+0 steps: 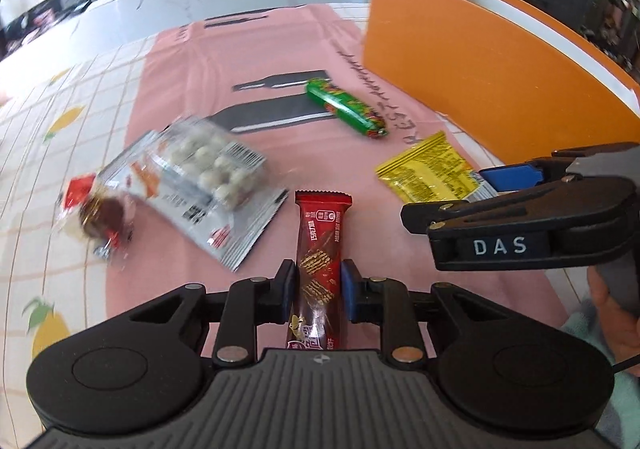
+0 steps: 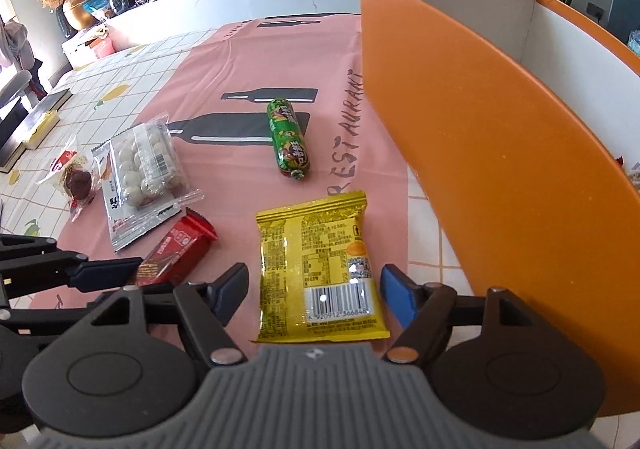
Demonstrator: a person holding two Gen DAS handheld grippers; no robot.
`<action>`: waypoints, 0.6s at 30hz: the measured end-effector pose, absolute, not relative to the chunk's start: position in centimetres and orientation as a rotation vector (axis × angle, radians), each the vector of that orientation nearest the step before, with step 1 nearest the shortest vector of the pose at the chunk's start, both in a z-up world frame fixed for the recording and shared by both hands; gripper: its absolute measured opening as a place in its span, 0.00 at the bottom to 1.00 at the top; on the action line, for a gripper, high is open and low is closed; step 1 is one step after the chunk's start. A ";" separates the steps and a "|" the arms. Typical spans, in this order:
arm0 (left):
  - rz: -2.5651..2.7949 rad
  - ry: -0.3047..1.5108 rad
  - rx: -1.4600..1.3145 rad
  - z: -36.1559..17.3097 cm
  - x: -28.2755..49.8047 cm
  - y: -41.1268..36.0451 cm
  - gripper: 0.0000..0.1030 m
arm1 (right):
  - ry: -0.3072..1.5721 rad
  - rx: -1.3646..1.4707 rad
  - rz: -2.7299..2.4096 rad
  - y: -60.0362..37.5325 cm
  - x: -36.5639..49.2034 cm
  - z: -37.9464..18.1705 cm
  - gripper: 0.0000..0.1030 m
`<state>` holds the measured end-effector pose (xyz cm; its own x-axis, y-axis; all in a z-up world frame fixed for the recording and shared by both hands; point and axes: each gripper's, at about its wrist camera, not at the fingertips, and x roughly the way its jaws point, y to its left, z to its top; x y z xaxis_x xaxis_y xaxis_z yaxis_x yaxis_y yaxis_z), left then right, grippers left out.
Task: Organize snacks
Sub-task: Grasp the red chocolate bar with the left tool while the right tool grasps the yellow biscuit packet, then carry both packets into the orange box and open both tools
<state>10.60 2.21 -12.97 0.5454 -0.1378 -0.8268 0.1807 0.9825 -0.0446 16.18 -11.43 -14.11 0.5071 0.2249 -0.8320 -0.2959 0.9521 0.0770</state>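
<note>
- Left gripper (image 1: 318, 285) clenched on the red biscuit bar (image 1: 320, 261), mid pink cloth (image 1: 280, 49).
- Right gripper (image 2: 314, 289) released, straddling the yellow packet (image 2: 320, 269) at the cloth's right edge.
- Orange box (image 2: 480, 137) just right; green roll (image 2: 288, 139) beyond.

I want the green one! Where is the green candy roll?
The green candy roll lies on the pink cloth, over the printed bottle shapes. In the right wrist view it is beyond the yellow snack packet and left of the orange box.
</note>
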 end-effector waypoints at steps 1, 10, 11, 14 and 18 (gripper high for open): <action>-0.176 0.979 0.038 -13.0 10.4 2.4 0.26 | 0.987 -0.108 0.311 -11.0 16.1 -14.2 0.74; -0.156 0.972 0.027 -13.1 10.6 2.5 0.32 | 0.960 -0.177 0.318 -10.3 15.4 -14.1 0.58; -0.160 0.973 0.025 -13.1 10.6 2.5 0.32 | 0.957 -0.178 0.321 -10.3 15.4 -14.1 0.54; -0.167 0.969 0.016 -13.1 10.7 2.5 0.28 | 0.950 -0.187 0.328 -10.1 15.2 -14.0 0.49; -0.158 0.961 -0.018 -12.9 10.4 2.8 0.26 | 0.940 -0.183 0.323 -10.3 15.0 -13.8 0.48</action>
<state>10.37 2.82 -12.95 0.5617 -0.1425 -0.8150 0.1263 0.9883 -0.0857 14.96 -10.25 -13.80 0.5466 0.1922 -0.8150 -0.3498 0.9367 -0.0137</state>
